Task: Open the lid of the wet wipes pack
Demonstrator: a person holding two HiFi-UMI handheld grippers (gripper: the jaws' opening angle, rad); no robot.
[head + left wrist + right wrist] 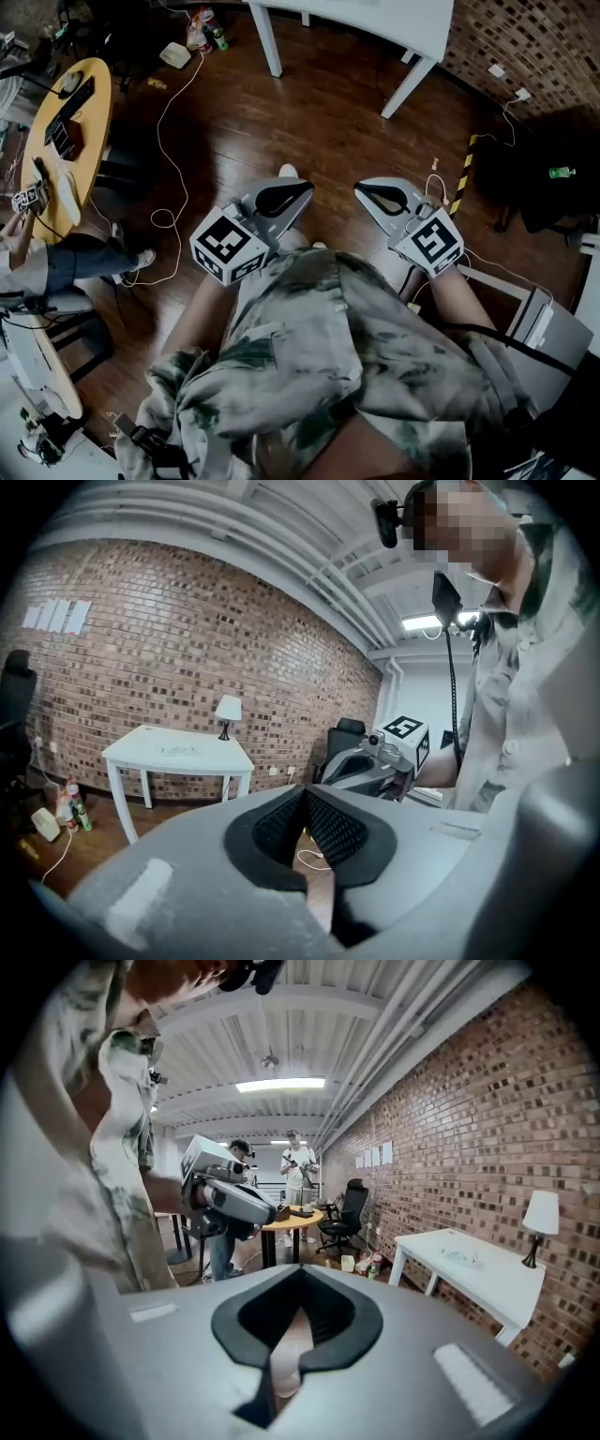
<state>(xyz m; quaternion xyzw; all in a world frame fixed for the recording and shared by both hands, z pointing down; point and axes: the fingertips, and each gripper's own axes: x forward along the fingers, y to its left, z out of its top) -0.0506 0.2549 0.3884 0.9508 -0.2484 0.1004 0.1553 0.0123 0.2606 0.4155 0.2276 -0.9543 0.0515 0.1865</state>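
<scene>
No wet wipes pack can be told for sure in any view. A small flat pale thing (pixel 176 750) lies on the white table (pixel 141 747); it is too small to identify, and shows again as a flat object (pixel 461 1256) in the right gripper view. My left gripper (pixel 302 189) and right gripper (pixel 364 187) are held side by side in front of my chest, above the wooden floor. Both are shut, jaw tips touching, with nothing between them. Each gripper view shows the other gripper: the right gripper (pixel 380 761) and the left gripper (pixel 234 1204).
The white table (pixel 375 19) stands by the brick wall, with a lamp (pixel 228 708) on it. A round wooden table (pixel 66 131) with a seated person (pixel 56 262) is at left. Cables (pixel 173 159) trail over the floor. An office chair (pixel 352 1208) and standing people (pixel 298 1171) are further off.
</scene>
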